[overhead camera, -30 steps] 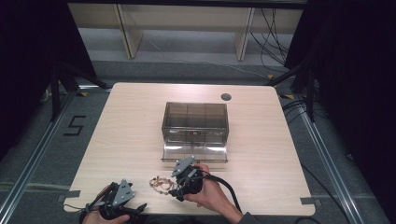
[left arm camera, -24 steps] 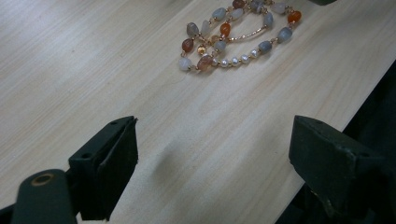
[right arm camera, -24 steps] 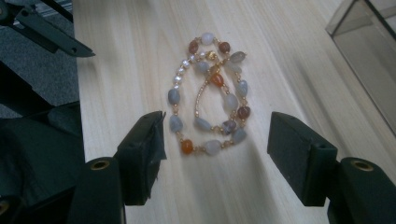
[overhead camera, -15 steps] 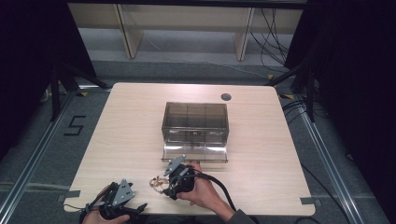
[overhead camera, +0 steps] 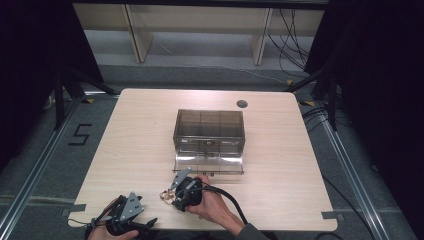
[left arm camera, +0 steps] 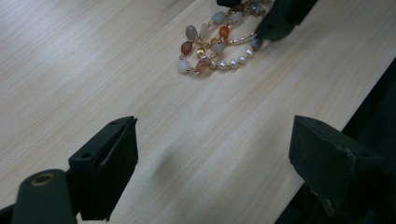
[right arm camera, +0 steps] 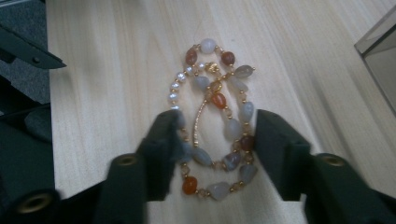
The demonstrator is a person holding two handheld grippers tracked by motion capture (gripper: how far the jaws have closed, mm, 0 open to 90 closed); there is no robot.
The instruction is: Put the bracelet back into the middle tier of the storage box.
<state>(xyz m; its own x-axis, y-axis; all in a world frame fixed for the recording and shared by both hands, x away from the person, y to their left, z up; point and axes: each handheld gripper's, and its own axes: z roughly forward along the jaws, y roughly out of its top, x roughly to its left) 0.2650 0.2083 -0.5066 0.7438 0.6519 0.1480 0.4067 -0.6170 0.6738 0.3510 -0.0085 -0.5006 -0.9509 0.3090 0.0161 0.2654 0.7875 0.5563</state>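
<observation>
The work looks to be at its start: the bracelet point(right arm camera: 212, 121), a loop of grey, orange and brown stones with a short run of pearls and a gold bar, lies flat on the bench point(overhead camera: 150, 150) near its front edge, not yet lifted. The right tongs point(right arm camera: 215, 135) are down over it, their jaws standing apart on either side of the beads, touching or all but touching the strand, so the grasp seems about to close but is not yet made. In the left gripper view the bracelet point(left arm camera: 217, 42) shows ahead with the tip of the right tongs at it. The left tongs point(left arm camera: 212, 149) have their jaws wide apart over bare wood, holding nothing, near the front left corner.

Well beyond the bracelet stands a smoky clear plastic box point(overhead camera: 208, 131) with inner partitions; its clear front flap point(overhead camera: 210, 164) lies folded down on the bench towards the person. I cannot make out anything inside the compartments. What is left, I judge, is gripping the bracelet, lifting it and carrying it to that box
</observation>
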